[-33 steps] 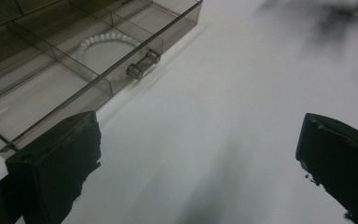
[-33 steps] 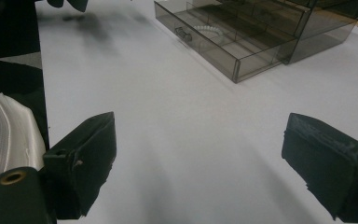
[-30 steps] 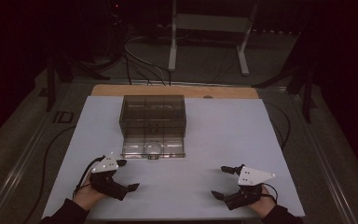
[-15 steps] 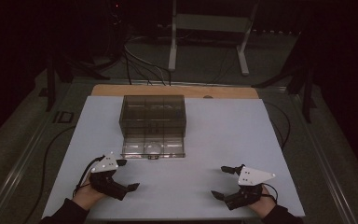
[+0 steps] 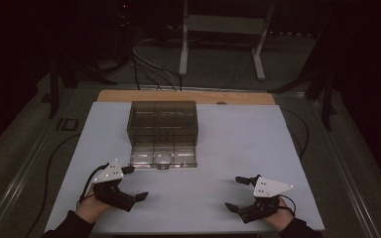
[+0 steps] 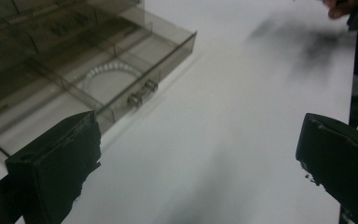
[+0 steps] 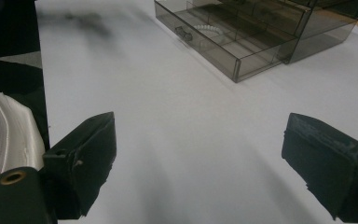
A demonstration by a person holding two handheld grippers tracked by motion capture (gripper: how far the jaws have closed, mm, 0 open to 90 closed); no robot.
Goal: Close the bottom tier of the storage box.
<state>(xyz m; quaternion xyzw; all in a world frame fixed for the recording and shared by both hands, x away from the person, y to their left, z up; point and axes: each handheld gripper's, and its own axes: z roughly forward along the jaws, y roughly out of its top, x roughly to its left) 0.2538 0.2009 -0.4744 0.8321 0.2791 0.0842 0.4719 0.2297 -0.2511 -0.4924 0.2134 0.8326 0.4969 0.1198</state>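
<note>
A smoky see-through drawer box (image 5: 162,119) stands on the white table top (image 5: 238,139), left of the middle. Its bottom drawer (image 5: 163,157) is pulled out toward me, and a ring of white beads (image 5: 162,157) lies in its middle compartment. My left gripper (image 5: 136,183) rests open near the front edge, just left of the drawer's front. My right gripper (image 5: 233,193) lies open at the front right. In the left gripper view the drawer (image 6: 65,107), beads (image 6: 109,74) and handle (image 6: 142,93) sit beyond the open jaws (image 6: 198,140). In the right gripper view the drawer (image 7: 242,51) lies far ahead of its gripper (image 7: 200,140).
A wooden strip (image 5: 188,96) borders the table's far edge. Behind it on the dark floor are cables (image 5: 149,64) and a metal stand (image 5: 218,29). A black cable (image 5: 49,173) trails off the left side of the table.
</note>
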